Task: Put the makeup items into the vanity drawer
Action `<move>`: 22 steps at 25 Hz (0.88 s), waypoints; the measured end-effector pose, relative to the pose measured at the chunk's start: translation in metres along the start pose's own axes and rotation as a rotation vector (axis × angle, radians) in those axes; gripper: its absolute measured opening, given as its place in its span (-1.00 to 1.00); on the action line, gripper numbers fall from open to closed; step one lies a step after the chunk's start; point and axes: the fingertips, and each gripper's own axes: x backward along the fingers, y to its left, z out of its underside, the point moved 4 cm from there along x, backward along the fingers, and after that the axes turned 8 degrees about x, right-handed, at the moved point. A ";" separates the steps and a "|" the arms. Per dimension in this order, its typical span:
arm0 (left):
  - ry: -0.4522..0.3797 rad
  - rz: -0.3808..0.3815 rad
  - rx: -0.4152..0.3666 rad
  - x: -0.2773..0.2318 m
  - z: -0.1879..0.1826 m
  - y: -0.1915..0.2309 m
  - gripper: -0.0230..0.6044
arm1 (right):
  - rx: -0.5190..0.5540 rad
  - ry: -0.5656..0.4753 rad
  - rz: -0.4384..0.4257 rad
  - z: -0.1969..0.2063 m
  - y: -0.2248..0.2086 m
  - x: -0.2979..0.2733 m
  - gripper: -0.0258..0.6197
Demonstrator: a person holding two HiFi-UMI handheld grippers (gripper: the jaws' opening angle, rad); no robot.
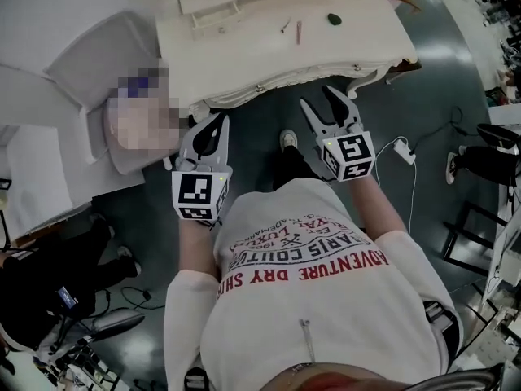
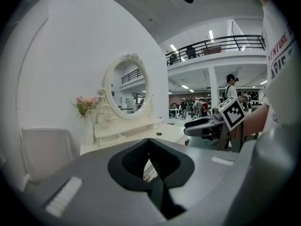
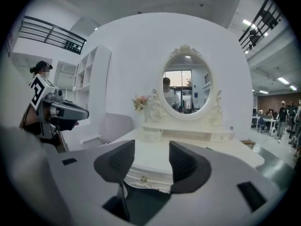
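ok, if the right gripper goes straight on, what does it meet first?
Likely the drawer front near its gold knob, framed between the open jaws of the right gripper; nothing shows in between.

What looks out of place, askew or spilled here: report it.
Nothing stands out. The cream carved vanity table stands level, its gold-knobbed front drawer is shut, and the small dark oval item lies on top with nothing spilled.
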 end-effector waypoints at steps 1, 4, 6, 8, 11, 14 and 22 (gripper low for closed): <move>0.005 -0.016 0.006 -0.017 -0.006 0.003 -0.89 | 0.001 0.007 -0.021 0.000 -0.014 -0.014 -0.31; 0.009 -0.052 0.022 -0.071 -0.026 0.008 -0.89 | 0.010 0.044 -0.070 0.007 -0.059 -0.053 -0.31; 0.012 -0.062 0.029 -0.105 -0.038 0.009 -0.89 | -0.002 0.065 -0.095 0.012 -0.088 -0.077 -0.31; 0.031 -0.089 0.036 -0.133 -0.043 0.013 -0.89 | -0.019 0.090 -0.131 0.019 -0.113 -0.101 -0.31; 0.038 -0.161 0.059 -0.168 -0.046 0.024 -0.89 | -0.023 0.147 -0.182 0.034 -0.142 -0.138 -0.31; 0.021 -0.241 0.090 -0.190 -0.046 0.038 -0.89 | -0.066 0.222 -0.235 0.055 -0.158 -0.171 -0.31; 0.085 -0.311 0.121 -0.219 -0.028 0.060 -0.89 | -0.130 0.372 -0.297 0.097 -0.160 -0.225 -0.31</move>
